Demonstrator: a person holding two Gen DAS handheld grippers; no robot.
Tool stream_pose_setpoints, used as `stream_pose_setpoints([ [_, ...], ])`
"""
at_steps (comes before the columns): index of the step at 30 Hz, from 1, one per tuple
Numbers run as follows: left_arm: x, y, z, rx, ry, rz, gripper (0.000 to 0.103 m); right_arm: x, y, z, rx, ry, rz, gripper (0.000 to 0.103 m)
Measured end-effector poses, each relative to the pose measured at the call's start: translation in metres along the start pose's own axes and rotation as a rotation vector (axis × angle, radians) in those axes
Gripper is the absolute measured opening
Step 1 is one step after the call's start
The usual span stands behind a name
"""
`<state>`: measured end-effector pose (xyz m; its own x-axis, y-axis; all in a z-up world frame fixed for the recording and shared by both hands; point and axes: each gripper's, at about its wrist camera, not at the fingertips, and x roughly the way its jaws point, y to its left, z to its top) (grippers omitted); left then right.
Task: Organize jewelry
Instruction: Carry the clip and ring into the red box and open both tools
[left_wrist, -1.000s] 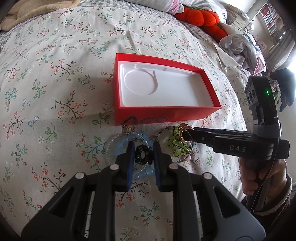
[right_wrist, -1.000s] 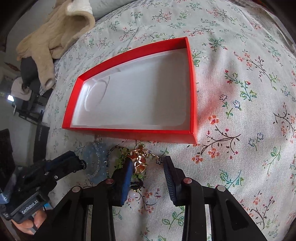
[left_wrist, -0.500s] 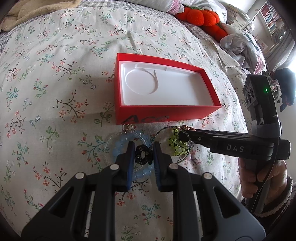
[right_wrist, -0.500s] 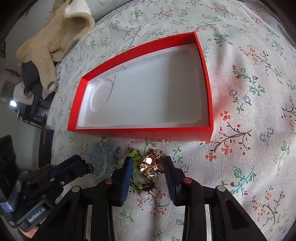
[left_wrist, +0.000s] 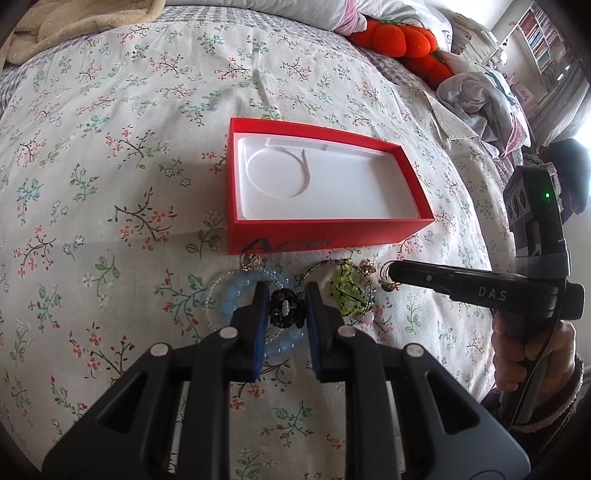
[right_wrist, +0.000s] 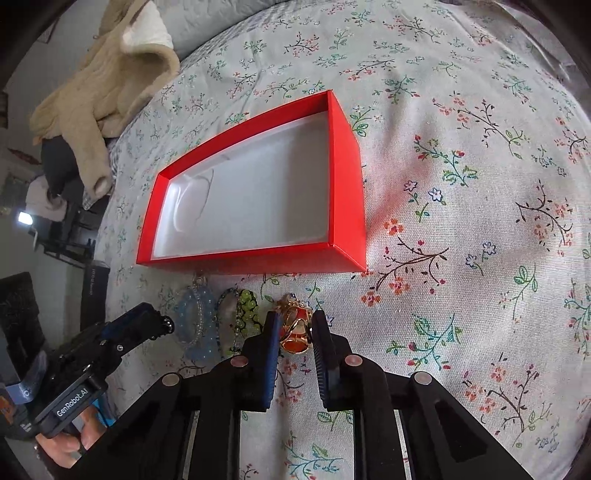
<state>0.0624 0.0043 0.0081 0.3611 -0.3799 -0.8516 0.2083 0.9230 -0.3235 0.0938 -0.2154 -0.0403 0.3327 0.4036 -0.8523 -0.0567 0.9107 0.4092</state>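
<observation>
On a floral bedspread, the left gripper clamps a black beaded ornament above a pale blue bead bracelet; the right gripper, jaws closing, pinches a gold-and-orange charm just before the open red cardboard box.

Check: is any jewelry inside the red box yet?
No, the red box shows only its bare white liner; the jewelry lies on the bedspread in front.

Floral bedspread is occupied by open red box; beaded jewelry is laid just beside box's near wall.
</observation>
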Motion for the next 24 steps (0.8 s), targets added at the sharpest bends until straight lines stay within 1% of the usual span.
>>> stream_pose_setpoints([
  [6, -0.005, -0.004, 0.003, -0.016, -0.028, -0.02, 0.021, -0.019, 0.003, -0.001, -0.013, -0.047, 0.019, 0.017],
  [13, -0.021, -0.008, 0.017, -0.032, -0.117, -0.056, 0.021, -0.038, 0.011, 0.001, -0.031, -0.105, 0.037, 0.017],
  [17, -0.022, -0.008, 0.028, -0.051, -0.154, -0.07, 0.021, -0.045, 0.014, 0.007, -0.031, -0.148, 0.037, 0.017],
  [21, -0.016, -0.009, 0.037, -0.049, -0.188, -0.053, 0.021, -0.047, 0.016, 0.016, -0.038, -0.19, 0.04, 0.017],
  [24, -0.01, -0.009, 0.044, -0.038, -0.225, -0.023, 0.021, -0.046, 0.018, 0.023, -0.048, -0.221, 0.036, 0.016],
])
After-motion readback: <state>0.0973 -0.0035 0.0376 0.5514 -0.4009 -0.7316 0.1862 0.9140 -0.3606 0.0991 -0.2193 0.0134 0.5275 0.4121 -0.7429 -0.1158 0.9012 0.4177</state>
